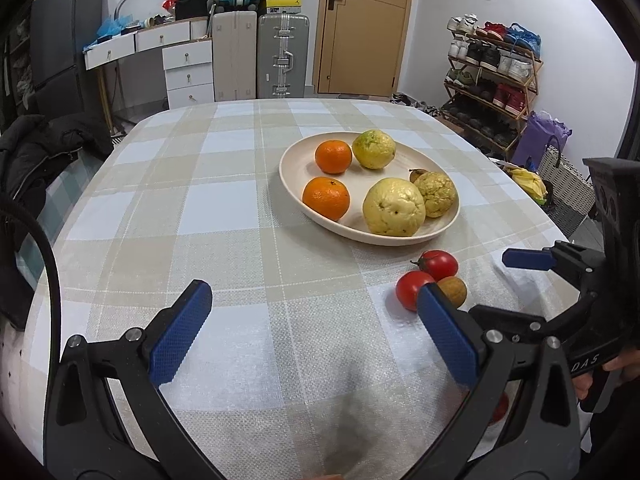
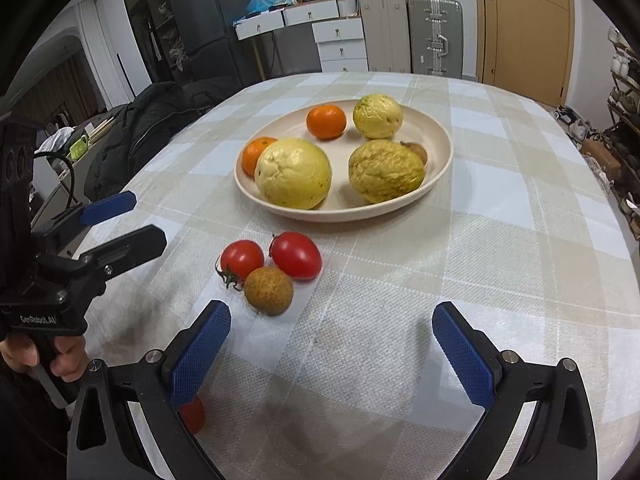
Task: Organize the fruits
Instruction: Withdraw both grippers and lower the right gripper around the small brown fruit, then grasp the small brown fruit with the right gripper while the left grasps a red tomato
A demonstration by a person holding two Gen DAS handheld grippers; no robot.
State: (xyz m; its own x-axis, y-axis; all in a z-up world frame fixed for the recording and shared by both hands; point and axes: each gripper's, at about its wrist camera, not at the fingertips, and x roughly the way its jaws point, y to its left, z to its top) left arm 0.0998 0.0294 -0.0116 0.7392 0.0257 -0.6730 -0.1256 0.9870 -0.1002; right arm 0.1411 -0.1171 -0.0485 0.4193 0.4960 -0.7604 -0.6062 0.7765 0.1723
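"GenRobot.AI" lettering on left gripper body.

A lived-in home: a dining table under a checked cloth, a shoe rack far right, suitcases, white drawers, a fridge far left, a wooden door

- white walls, tan door at back
- white desk w/ drawers, 2 suitcases beside it
- dark fridge far left
- shoe rack on right wall
- table w/ checked cloth, black coat at its left edge
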